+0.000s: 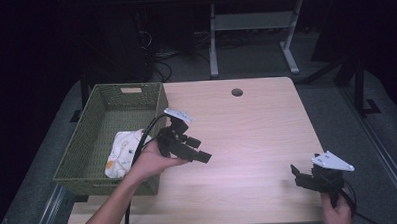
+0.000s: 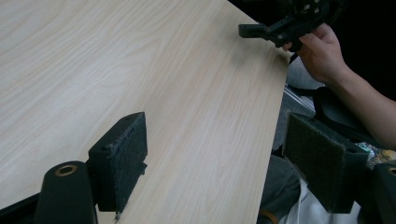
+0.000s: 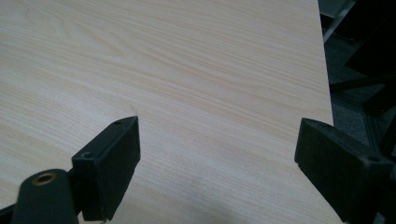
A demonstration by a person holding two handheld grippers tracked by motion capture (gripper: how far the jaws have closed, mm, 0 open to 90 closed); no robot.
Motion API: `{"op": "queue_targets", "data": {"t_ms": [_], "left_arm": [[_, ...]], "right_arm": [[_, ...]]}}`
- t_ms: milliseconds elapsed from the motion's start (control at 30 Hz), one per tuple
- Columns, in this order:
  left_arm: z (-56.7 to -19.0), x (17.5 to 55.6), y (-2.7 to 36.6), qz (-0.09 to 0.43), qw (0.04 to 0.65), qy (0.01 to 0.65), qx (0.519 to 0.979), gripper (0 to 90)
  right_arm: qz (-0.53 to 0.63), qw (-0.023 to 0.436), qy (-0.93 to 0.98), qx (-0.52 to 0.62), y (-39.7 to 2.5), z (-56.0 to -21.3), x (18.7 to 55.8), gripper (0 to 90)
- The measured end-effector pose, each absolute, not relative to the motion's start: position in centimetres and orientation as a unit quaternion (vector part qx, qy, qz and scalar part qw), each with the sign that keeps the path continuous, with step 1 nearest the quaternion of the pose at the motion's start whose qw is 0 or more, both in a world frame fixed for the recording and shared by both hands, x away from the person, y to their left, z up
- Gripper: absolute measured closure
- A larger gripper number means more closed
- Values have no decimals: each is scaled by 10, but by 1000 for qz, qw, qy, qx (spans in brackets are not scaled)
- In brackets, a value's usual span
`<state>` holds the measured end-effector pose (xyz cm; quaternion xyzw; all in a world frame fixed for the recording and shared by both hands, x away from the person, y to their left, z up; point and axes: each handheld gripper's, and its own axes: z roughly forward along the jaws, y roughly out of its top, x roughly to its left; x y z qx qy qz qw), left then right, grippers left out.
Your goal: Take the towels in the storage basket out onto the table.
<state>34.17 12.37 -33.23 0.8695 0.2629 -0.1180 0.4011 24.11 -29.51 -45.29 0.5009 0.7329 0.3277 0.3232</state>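
1. Left gripper (image 1: 195, 148) hangs over the table (image 1: 247, 135) just right of the green basket (image 1: 87, 146), jaws spread wide with nothing between them.
2. Right gripper (image 1: 301, 176) sits at the table's near right corner, jaws also spread and empty.
3. A patterned white cloth (image 1: 122, 152) lies inside the basket, near its front right corner.

Dim room, dark surround; table (image 1: 247, 135) brightly lit from above, soft shadows, slight blur.
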Motion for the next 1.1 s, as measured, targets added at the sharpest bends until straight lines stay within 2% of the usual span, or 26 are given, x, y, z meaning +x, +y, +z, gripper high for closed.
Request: {"op": "queue_targets", "data": {"t_ms": [1100], "left_arm": [[-301,363,179,-118,409,286,858,225]], "right_arm": [[328,325,735,497,-293,-452,241,139]]}}
